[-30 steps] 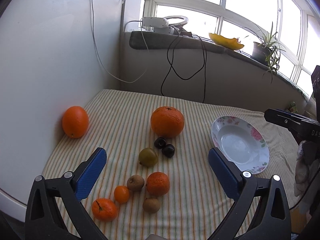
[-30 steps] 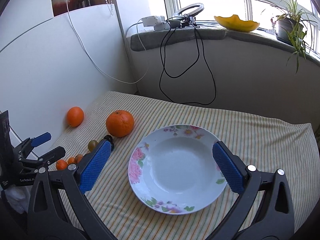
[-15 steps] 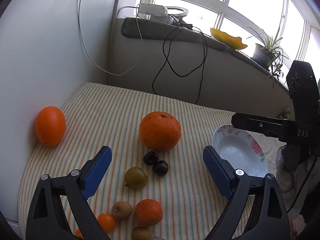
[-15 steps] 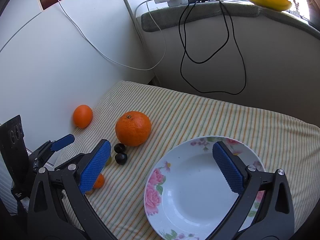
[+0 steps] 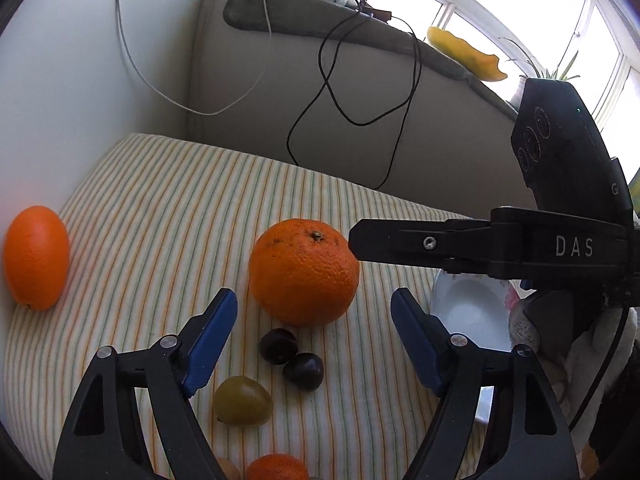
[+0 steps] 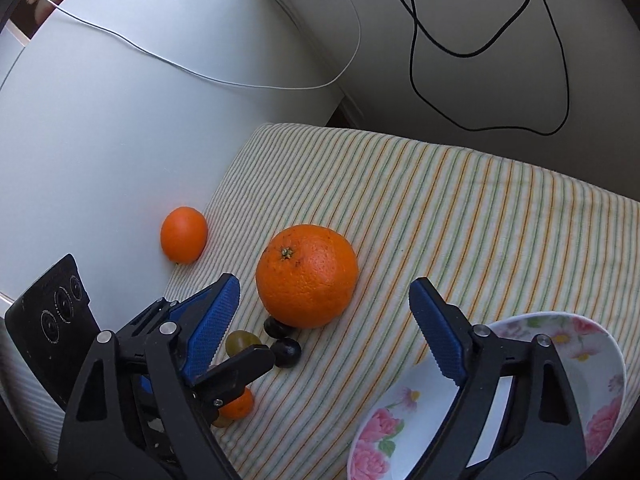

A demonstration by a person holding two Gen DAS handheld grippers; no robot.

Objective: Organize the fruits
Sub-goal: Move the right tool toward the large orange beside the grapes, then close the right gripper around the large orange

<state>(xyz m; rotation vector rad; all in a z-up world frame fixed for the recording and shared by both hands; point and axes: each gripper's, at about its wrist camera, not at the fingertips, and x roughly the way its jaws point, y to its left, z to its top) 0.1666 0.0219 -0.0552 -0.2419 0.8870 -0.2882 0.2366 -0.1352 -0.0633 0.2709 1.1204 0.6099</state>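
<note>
Two closing, empty grippers, left gripper (image 5: 314, 336) and "DAS"-lettered right gripper (image 6: 324, 316), both toward large orange (image 5: 304, 272).

One large orange (image 5: 304, 272), one oval orange (image 5: 35, 257), two dark cherries (image 5: 278, 345), one green fruit (image 5: 242, 401), one plate (image 6: 596, 364).

Striped cloth (image 5: 168, 208), black cable (image 5: 360, 92), white cable (image 6: 200, 74), yellow dish (image 5: 464, 54) on windowsill
</note>
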